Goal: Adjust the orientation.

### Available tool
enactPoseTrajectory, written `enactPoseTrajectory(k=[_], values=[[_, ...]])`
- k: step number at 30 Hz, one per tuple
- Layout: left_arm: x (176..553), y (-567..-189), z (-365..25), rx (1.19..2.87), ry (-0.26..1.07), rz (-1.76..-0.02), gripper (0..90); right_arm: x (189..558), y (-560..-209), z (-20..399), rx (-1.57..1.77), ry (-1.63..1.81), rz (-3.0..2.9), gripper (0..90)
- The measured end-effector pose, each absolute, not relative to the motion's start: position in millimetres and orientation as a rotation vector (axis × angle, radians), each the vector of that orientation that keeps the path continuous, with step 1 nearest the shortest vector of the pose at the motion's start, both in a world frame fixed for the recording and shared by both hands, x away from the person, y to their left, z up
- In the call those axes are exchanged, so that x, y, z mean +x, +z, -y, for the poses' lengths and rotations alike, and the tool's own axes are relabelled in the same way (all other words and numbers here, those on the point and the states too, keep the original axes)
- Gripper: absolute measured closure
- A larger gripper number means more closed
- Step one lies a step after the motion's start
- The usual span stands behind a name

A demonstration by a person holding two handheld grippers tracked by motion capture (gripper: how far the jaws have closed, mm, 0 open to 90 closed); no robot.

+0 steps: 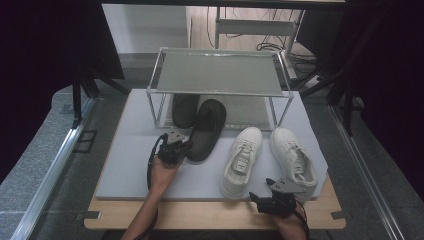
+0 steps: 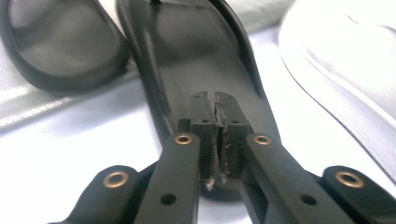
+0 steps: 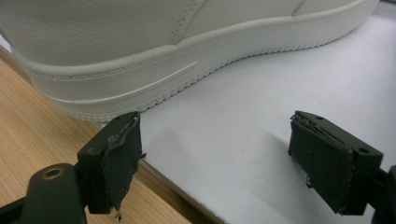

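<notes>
A black slipper [image 1: 205,130] [image 2: 201,56] lies slanted on the grey mat [image 1: 130,170], its toe under the metal rack [image 1: 215,72]. My left gripper [image 1: 182,146] [image 2: 216,100] is at its heel, the pads pressed together over the insole with nothing visible between them. The second black slipper [image 1: 184,110] [image 2: 60,46] sits under the rack to the left. Two white sneakers [image 1: 242,157] [image 1: 295,157] stand side by side on the mat. My right gripper [image 1: 261,189] [image 3: 224,154] rests open at the mat's front edge, just short of a sneaker's sole [image 3: 163,37].
The rack has a flat top shelf and thin legs [image 1: 152,107] at the mat's far side. A wooden table edge [image 1: 200,215] runs along the front. The white sneaker's side [image 2: 345,70] lies close to the right of the left gripper.
</notes>
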State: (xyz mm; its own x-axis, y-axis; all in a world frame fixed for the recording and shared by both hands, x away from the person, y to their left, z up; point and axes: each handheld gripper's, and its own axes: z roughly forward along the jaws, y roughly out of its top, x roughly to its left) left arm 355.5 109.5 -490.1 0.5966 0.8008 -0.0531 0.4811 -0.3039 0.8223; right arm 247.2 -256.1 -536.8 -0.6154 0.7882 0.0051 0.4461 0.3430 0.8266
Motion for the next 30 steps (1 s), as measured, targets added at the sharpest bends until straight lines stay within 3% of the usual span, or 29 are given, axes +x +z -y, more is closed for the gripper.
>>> enactPoseTrajectory(k=[13,30], values=[[323.4,-509.3,-104.3,2.052,0.435,-0.978,89.9,247.2,-536.8,255.9,1.085,1.175,-2.215,17.5],[332.4,-518.1,-93.3,2.080,0.470,-0.992,88.7,247.2,-536.8,256.0,1.084,1.175,-2.216,17.5]])
